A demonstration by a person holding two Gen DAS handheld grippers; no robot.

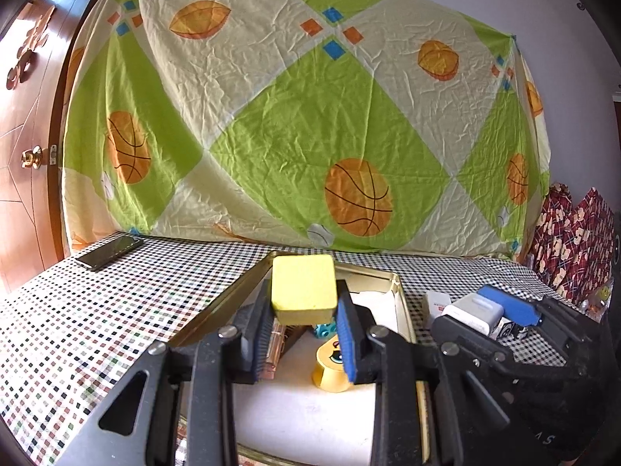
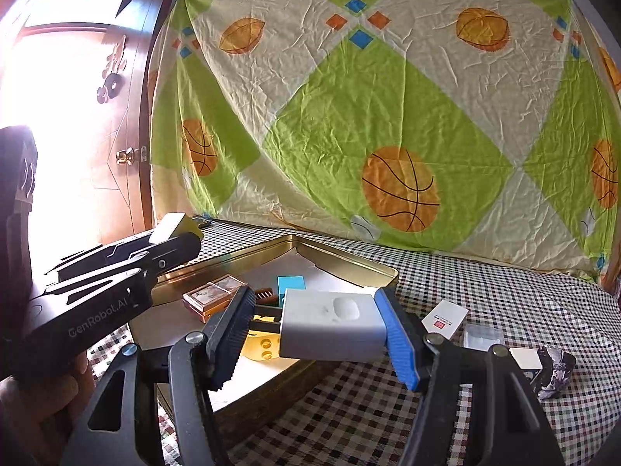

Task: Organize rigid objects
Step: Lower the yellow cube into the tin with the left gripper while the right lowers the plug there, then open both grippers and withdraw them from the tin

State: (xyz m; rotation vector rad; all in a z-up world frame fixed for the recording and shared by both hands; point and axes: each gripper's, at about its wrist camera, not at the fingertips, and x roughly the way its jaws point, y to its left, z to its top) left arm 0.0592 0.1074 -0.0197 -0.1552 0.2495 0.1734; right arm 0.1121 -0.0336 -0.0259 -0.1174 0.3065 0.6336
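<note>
My left gripper (image 1: 302, 322) clamped on a yellow rectangular foam block (image 1: 303, 289) above the gold metal tin tray (image 2: 349, 264), my right gripper (image 2: 318, 330) clamped on a white plastic box (image 2: 330, 324) over the tray's near edge, yellow toy (image 1: 330, 365), teal cube (image 2: 291, 283) and brown card box (image 2: 213, 293) inside the tray, small white packets (image 2: 444, 316) right of the tray, black phone (image 1: 110, 251) far left of it.

A checked tablecloth (image 1: 116, 303) covers the table, a dark phone (image 1: 110, 251) lies on it near the wooden door (image 1: 23, 124), and a green and cream sheet (image 1: 295, 116) with basketballs hangs behind, beside a red patterned cloth (image 1: 570, 240).
</note>
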